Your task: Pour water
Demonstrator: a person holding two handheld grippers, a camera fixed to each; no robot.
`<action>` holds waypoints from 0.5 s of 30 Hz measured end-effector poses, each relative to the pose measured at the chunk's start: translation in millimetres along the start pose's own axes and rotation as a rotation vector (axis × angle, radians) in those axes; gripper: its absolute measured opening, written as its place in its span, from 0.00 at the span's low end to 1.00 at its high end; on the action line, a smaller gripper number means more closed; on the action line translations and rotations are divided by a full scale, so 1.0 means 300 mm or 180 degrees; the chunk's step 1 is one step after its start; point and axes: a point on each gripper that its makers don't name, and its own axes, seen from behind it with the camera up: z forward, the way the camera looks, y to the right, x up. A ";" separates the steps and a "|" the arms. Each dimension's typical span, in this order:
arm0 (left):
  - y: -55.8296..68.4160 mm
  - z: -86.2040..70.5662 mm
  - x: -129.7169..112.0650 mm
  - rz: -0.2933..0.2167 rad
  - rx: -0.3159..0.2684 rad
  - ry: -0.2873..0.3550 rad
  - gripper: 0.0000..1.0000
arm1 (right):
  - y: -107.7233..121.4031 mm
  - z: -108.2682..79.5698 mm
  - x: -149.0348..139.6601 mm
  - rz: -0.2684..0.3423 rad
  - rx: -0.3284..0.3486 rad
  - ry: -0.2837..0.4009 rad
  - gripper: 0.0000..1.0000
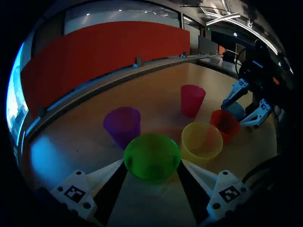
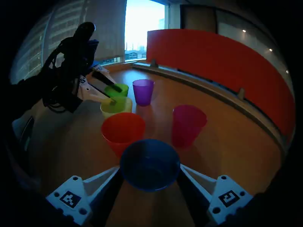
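Green plastic fills the bottom centre of the left gripper view: the green cup [image 1: 151,157] stands upright between the two fingers of the left gripper [image 1: 151,163], whose jaws are closed against its sides. Just behind it on the wooden table [image 1: 163,85] stand a purple cup [image 1: 122,125] to the left and a yellow cup [image 1: 202,140] to the right. A red cup [image 1: 225,124] stands just beside the yellow one, and a pink cup [image 1: 192,99] is farther back, near the middle of the frame. A red wall panel [image 1: 106,49] runs across the upper left.

At the bottom centre of the right gripper view, the right gripper [image 2: 150,169] clamps the blue cup [image 2: 150,164] from both sides, upright, with its mouth facing the camera. The red cup is just behind it, the pink cup up and to the right. In the upper left of that view the other gripper holds the green cup beside the yellow one. Whether either held cup contains water cannot be told.
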 end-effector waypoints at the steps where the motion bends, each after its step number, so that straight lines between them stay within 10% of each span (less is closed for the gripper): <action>1: 0.002 -0.003 0.002 -0.0005 -0.0005 0.0002 0.86 | 0.001 -0.002 0.000 0.0004 -0.0002 -0.0001 0.90; 15: 0.022 -0.065 0.026 -0.0007 0.0014 0.0062 0.86 | 0.004 -0.066 0.054 0.0015 -0.0035 0.0113 0.89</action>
